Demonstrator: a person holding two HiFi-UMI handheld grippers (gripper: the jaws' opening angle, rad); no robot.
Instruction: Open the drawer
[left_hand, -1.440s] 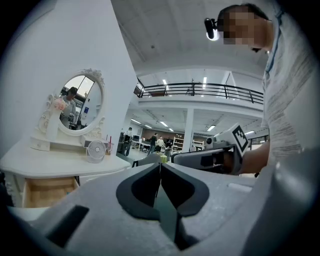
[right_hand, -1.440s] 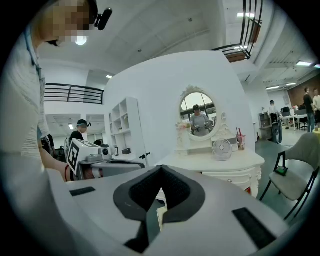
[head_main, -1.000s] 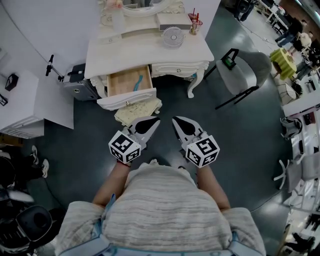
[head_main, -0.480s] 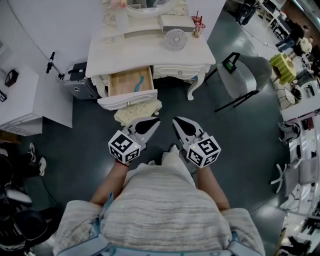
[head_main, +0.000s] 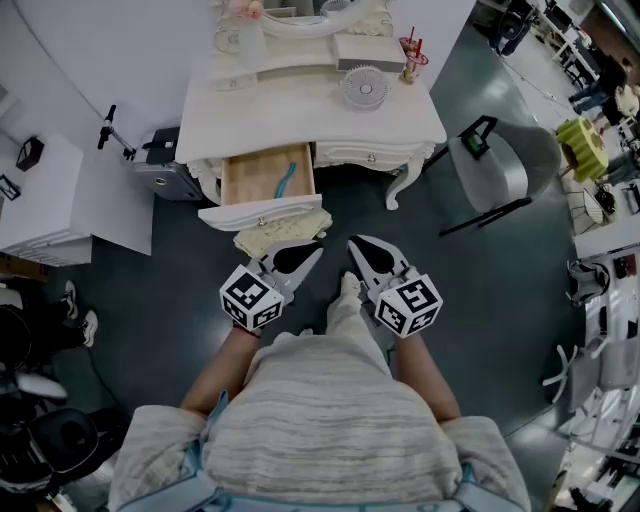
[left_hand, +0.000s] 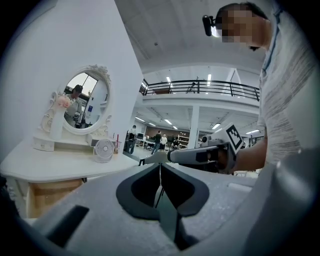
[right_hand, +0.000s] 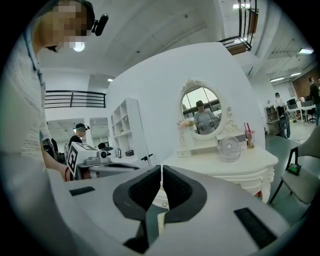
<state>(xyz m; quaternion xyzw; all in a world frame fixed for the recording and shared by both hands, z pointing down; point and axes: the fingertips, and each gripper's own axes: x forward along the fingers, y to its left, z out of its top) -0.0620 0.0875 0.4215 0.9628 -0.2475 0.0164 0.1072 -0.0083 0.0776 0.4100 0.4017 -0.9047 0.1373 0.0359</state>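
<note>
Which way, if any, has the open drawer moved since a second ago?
No. The drawer stays pulled out just as far from the front edge of the dressing table.

drawer (head_main: 250, 175): bare pale wood inside, white painted front
dressing table (head_main: 300, 110): smooth white paint
floor (head_main: 480, 290): dark, slight sheen
top (head_main: 320, 420): ribbed knitted cloth
left gripper (head_main: 316, 252), right gripper (head_main: 352, 242): matt grey plastic

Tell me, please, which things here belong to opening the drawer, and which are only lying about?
Belonging to the job:
drawer, already pulled out
dressing table
left gripper, shut, empty
right gripper, shut, empty

Only lying about:
small fan
cup with straws
mirror
grey chair
blue item inside the drawer
</note>
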